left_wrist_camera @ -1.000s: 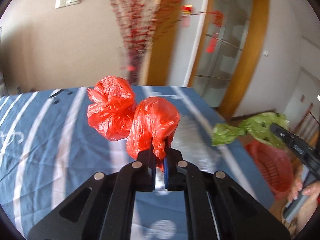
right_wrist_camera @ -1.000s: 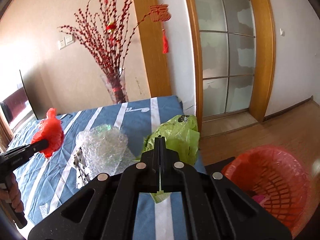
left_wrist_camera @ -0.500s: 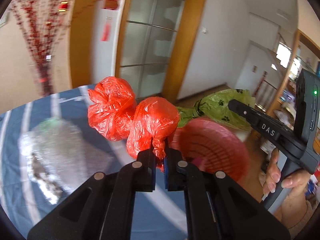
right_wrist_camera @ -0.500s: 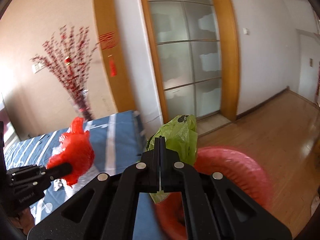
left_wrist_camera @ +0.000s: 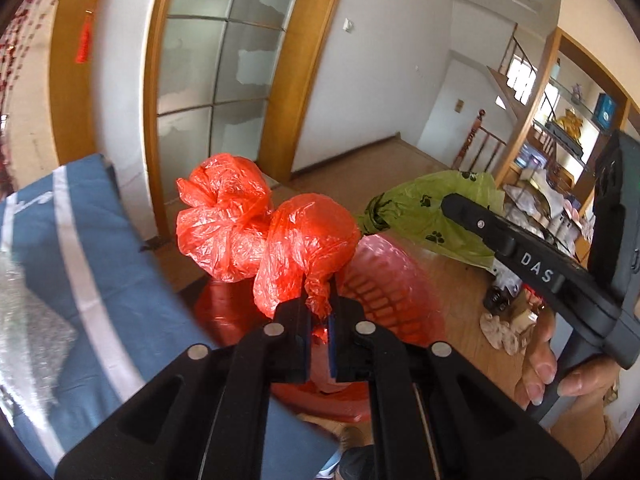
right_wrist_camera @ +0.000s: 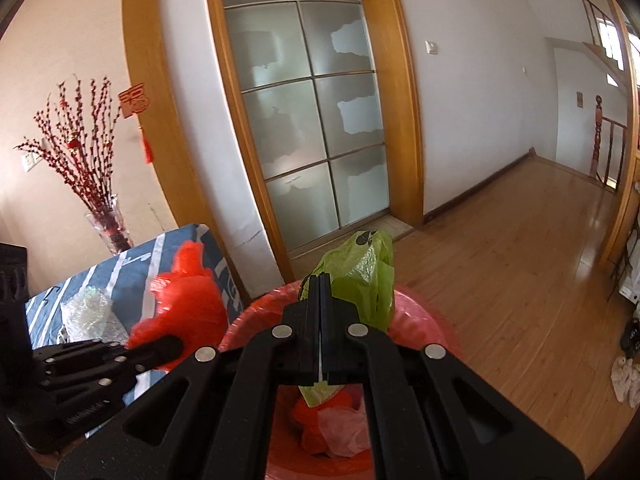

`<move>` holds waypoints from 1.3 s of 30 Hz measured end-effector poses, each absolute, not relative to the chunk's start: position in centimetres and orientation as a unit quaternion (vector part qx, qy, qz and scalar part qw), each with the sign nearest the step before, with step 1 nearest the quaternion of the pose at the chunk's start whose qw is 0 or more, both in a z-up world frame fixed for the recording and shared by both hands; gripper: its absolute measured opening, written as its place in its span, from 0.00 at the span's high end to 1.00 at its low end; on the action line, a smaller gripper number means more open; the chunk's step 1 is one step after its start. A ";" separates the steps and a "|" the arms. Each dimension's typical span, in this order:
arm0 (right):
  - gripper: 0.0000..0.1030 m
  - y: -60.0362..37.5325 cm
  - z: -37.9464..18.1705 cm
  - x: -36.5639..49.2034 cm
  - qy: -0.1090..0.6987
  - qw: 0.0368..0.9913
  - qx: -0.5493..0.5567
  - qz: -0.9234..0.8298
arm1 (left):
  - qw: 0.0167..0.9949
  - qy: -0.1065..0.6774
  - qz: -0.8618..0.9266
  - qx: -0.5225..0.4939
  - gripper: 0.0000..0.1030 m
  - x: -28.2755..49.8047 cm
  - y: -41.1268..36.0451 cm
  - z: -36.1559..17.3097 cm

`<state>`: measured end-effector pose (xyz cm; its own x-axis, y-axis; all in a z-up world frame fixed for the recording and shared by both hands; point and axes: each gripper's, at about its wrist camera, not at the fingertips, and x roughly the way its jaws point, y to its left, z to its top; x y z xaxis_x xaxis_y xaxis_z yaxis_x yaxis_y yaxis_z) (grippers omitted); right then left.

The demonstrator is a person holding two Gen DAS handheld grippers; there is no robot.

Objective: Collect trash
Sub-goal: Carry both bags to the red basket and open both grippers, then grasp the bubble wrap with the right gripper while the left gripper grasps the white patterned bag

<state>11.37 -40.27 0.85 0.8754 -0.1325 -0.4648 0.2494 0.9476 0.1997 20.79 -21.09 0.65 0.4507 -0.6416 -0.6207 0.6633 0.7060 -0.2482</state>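
A bench covered with a blue cloth with white stripes carries a crumpled sheet of clear bubble wrap and, at its far edge by the wall, a clear glass vase of red berry branches. Beside the bench, the glossy wooden plank floor bears a round red plastic lattice basket; pale crumpled rags lie further right.

"DAS" on the right gripper
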 end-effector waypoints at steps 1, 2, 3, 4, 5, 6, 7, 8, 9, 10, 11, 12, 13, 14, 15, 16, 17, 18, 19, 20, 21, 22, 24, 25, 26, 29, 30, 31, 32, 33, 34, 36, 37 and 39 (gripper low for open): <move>0.99 -40.6 0.7 11.3 0.230 0.959 0.130 -0.101 | 0.848 0.362 -0.387 0.018 0.93 20.9 -21.9 0.2; 0.99 -40.9 0.6 11.3 0.230 0.959 0.132 -0.102 | 0.846 0.365 -0.389 0.020 0.93 21.1 -22.4 0.0; 0.99 -41.1 0.5 11.3 0.231 0.958 0.134 -0.103 | 0.843 0.368 -0.391 0.021 0.93 21.2 -22.7 -0.3; 0.99 -41.3 0.4 11.2 0.232 0.957 0.137 -0.103 | 0.841 0.371 -0.394 0.023 0.93 21.4 -23.2 -0.6; 0.99 -41.5 0.3 11.3 0.232 0.957 0.140 -0.103 | 0.839 0.372 -0.395 0.024 0.93 21.6 -23.6 -0.6; 0.99 -41.9 0.1 11.4 0.234 0.956 0.144 -0.103 | 0.838 0.374 -0.396 0.026 0.92 21.5 -24.0 -0.8; 0.99 -42.2 0.0 11.5 0.234 0.955 0.147 -0.105 | 0.837 0.377 -0.396 0.027 0.92 21.7 -24.4 -1.0; 0.99 -42.2 0.0 11.6 0.235 0.955 0.149 -0.105 | 0.836 0.379 -0.396 0.028 0.92 21.9 -24.7 -1.2; 0.99 -42.4 -0.1 11.6 0.236 0.954 0.152 -0.107 | 0.835 0.381 -0.396 0.028 0.91 22.0 -24.8 -1.4; 0.99 -42.6 -0.3 11.7 0.237 0.953 0.157 -0.107 | 0.834 0.383 -0.395 0.030 0.91 22.1 -24.9 -1.6; 0.99 -42.8 -0.4 11.7 0.238 0.952 0.162 -0.105 | 0.834 0.386 -0.394 0.031 0.89 22.1 -25.4 -1.7; 0.99 -42.9 -0.5 11.7 0.239 0.951 0.165 -0.104 | 0.833 0.388 -0.393 0.031 0.88 22.3 -25.5 -1.9; 0.99 -43.1 -0.6 11.7 0.240 0.951 0.167 -0.104 | 0.833 0.392 -0.390 0.031 0.85 22.5 -25.6 -2.1; 0.98 -43.2 -0.7 11.6 0.239 0.950 0.170 -0.105 | 0.832 0.396 -0.387 0.031 0.77 22.6 -25.6 -2.3; 0.93 -43.3 -0.9 11.6 0.240 0.949 0.175 -0.103 | 0.831 0.400 -0.384 0.029 0.72 22.7 -25.5 -2.5; 0.88 -43.5 -1.0 11.6 0.242 0.948 0.178 -0.102 | 0.832 0.405 -0.378 0.028 0.66 22.9 -25.3 -2.8; 0.69 -43.7 -1.2 11.4 0.242 0.947 0.183 -0.104 | 0.834 0.408 -0.372 0.026 0.65 23.2 -24.9 -3.0; 0.54 -43.8 -1.2 11.3 0.238 0.947 0.186 -0.107 | 0.835 0.409 -0.367 0.025 0.64 23.3 -24.6 -3.1; 0.51 -43.9 -1.1 11.0 0.234 0.948 0.186 -0.111 | 0.837 0.411 -0.360 0.022 0.63 23.4 -24.0 -3.1; 0.50 -44.0 -1.1 10.9 0.234 0.948 0.185 -0.114 | 0.841 0.409 -0.354 0.020 0.61 23.5 -23.3 -3.0; 0.50 -44.0 -1.1 10.8 0.234 0.948 0.182 -0.117 | 0.846 0.406 -0.347 0.021 0.59 23.5 -22.7 -2.9; 0.50 -44.0 -1.0 10.7 0.233 0.948 0.178 -0.121 | 0.854 0.398 -0.335 0.021 0.58 23.6 -21.4 -2.7; 0.50 -43.8 -0.8 10.7 0.232 0.950 0.166 -0.128 | 0.866 0.387 -0.316 0.021 0.56 23.6 -19.4 -2.3; 0.50 -43.5 -0.7 10.8 0.232 0.951 0.160 -0.129 | 0.871 0.383 -0.307 0.021 0.56 23.5 -18.6 -2.1; 0.50 -43.0 -0.6 10.9 0.233 0.952 0.153 -0.128 | 0.877 0.378 -0.296 0.021 0.54 23.4 -17.6 -1.7; 0.50 -41.6 -0.3 11.5 0.236 0.955 0.142 -0.112 | 0.897 0.360 -0.256 0.017 0.51 23.4 -13.7 -1.0; 0.50 -40.7 -0.2 11.9 0.237 0.956 0.137 -0.102 | 0.902 0.355 -0.243 0.015 0.51 23.3 -12.6 -0.7; 0.50 -39.6 -0.1 12.4 0.240 0.958 0.132 -0.090 | 0.910 0.349 -0.224 0.014 0.51 23.1 -10.8 -0.5; 0.50 -38.4 -0.1 12.9 0.244 0.959 0.127 -0.075 | 0.914 0.345 -0.212 0.012 0.51 23.0 -9.5 -0.3; 0.50 -37.2 -0.1 13.3 0.247 0.959 0.122 -0.062 | 0.920 0.339 -0.196 0.012 0.50 22.9 -7.7 0.0; 0.50 -36.1 0.0 13.8 0.251 0.960 0.117 -0.048 | 0.924 0.335 -0.183 0.013 0.49 22.7 -6.6 0.1; 0.50 -33.0 -0.1 15.1 0.260 0.960 0.105 -0.014 | 0.933 0.327 -0.152 0.016 0.46 22.5 -3.4 0.3; 0.50 -31.0 -0.2 15.8 0.266 0.959 0.098 0.009 | 0.936 0.325 -0.132 0.014 0.46 22.3 -1.6 0.3; 0.50 -27.7 -0.4 16.9 0.276 0.956 0.087 0.045 | 0.940 0.326 -0.103 0.006 0.46 22.3 1.3 0.3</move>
<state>16.95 -27.74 -0.43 0.8440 0.1337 -0.5195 -0.0379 0.9809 0.1909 22.31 1.27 0.34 0.7662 -0.1899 -0.6139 0.1982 0.9786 -0.0553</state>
